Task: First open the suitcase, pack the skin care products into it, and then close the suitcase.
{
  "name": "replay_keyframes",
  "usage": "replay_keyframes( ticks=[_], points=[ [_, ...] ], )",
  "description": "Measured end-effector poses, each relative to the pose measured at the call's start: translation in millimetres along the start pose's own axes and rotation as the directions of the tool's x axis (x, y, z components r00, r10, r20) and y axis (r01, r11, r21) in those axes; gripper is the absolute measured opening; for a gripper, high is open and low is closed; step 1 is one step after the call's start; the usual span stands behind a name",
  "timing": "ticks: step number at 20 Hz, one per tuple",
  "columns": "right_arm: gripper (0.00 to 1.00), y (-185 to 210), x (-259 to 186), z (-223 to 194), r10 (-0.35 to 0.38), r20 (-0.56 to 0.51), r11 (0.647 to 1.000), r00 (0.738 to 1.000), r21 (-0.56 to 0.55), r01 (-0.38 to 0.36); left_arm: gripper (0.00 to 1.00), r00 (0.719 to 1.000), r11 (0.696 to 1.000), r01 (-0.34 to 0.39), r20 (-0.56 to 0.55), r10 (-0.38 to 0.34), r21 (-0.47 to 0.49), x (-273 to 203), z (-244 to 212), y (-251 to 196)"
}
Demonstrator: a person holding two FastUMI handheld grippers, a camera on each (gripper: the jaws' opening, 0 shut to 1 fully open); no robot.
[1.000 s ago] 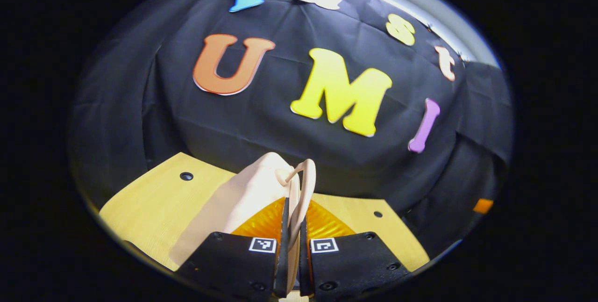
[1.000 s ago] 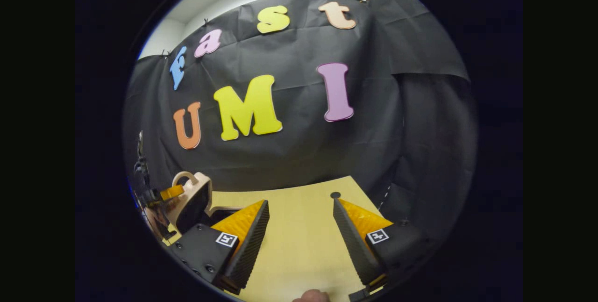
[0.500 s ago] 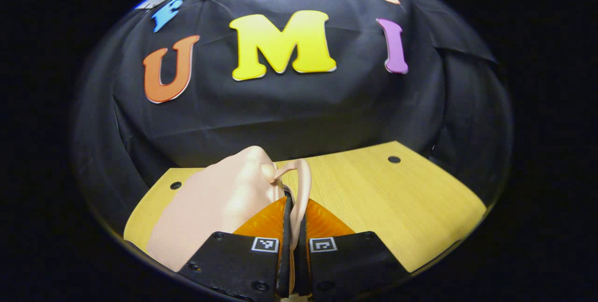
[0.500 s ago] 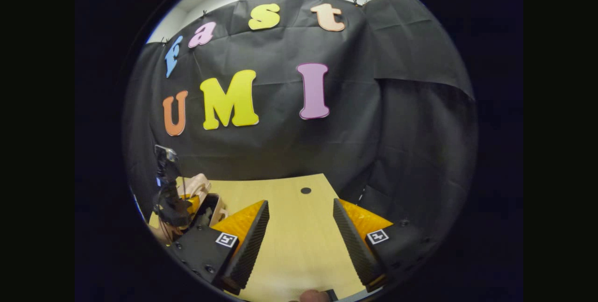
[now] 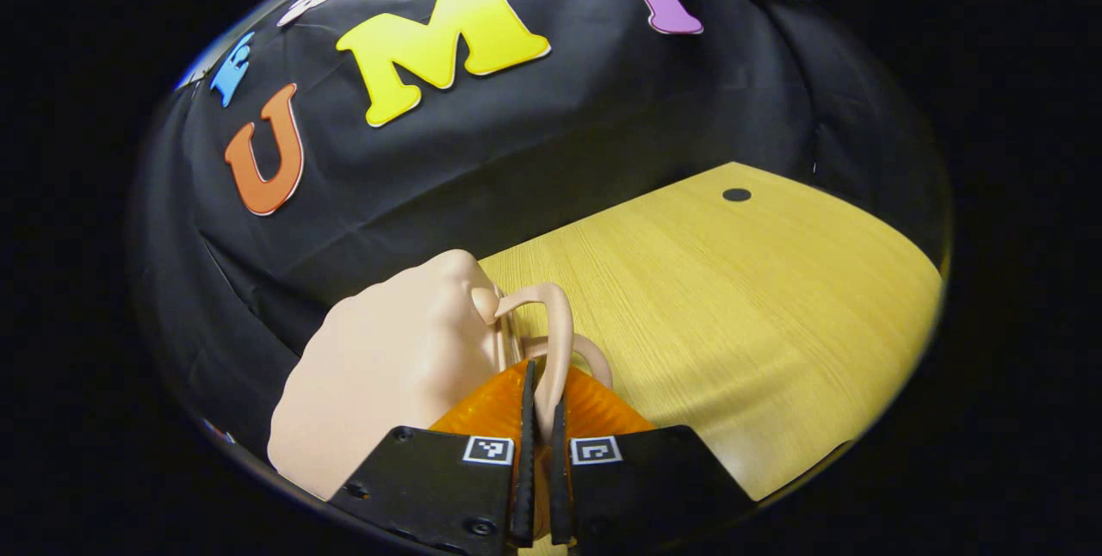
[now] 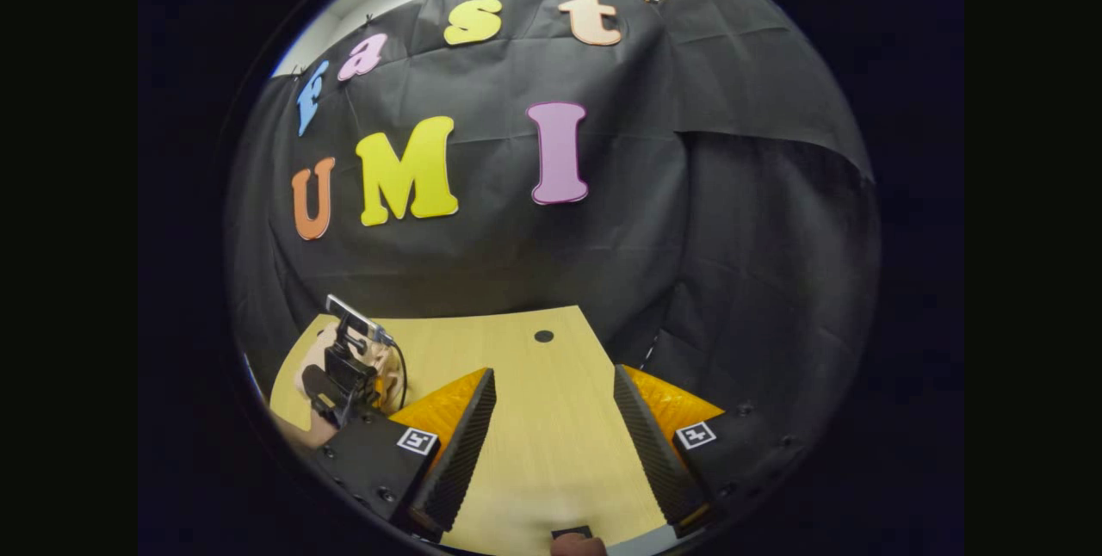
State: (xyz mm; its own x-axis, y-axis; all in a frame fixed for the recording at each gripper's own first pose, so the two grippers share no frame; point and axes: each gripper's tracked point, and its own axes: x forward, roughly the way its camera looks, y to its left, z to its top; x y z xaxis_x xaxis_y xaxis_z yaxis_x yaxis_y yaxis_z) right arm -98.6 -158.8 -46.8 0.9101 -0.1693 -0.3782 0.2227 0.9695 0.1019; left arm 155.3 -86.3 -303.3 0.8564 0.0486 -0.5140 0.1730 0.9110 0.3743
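A pale pink suitcase lies on the wooden table. In the left gripper view my left gripper is shut on the thin loop handle of its lid. A second loop handle shows just beneath the first, so the two halves lie close together. In the right gripper view the left gripper sits low on the suitcase at the table's left end. My right gripper is open over bare table, well to the right of the case, with nothing between its fingers.
The black cloth wall rises close behind the table. A dark round hole marks the tabletop near its far edge; the same hole appears in the right gripper view. A person's fingertip shows at that view's bottom edge.
My left gripper has swung down and rightward with the lid handle; the lid went from standing upright to lying low on the case. The right gripper has stayed open and barely shifted.
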Motion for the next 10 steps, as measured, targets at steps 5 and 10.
replay_keyframes(
  ticks=[5, 10],
  points=[
    [0.77, 1.2, 7.4, -6.0, 0.042, -0.021, 0.999, 0.999, 0.001, -0.042, 0.22, 0.998, 0.999, 0.02, -0.062, -0.017, 0.045, 2.8, -9.2, -13.8],
    [0.81, 20.8, 15.2, -3.9, 0.106, -0.008, 0.994, 0.994, -0.026, -0.106, 0.55, 0.994, 0.996, 0.086, -0.065, -0.088, -0.028, -17.7, 0.7, -24.4]
  ],
)
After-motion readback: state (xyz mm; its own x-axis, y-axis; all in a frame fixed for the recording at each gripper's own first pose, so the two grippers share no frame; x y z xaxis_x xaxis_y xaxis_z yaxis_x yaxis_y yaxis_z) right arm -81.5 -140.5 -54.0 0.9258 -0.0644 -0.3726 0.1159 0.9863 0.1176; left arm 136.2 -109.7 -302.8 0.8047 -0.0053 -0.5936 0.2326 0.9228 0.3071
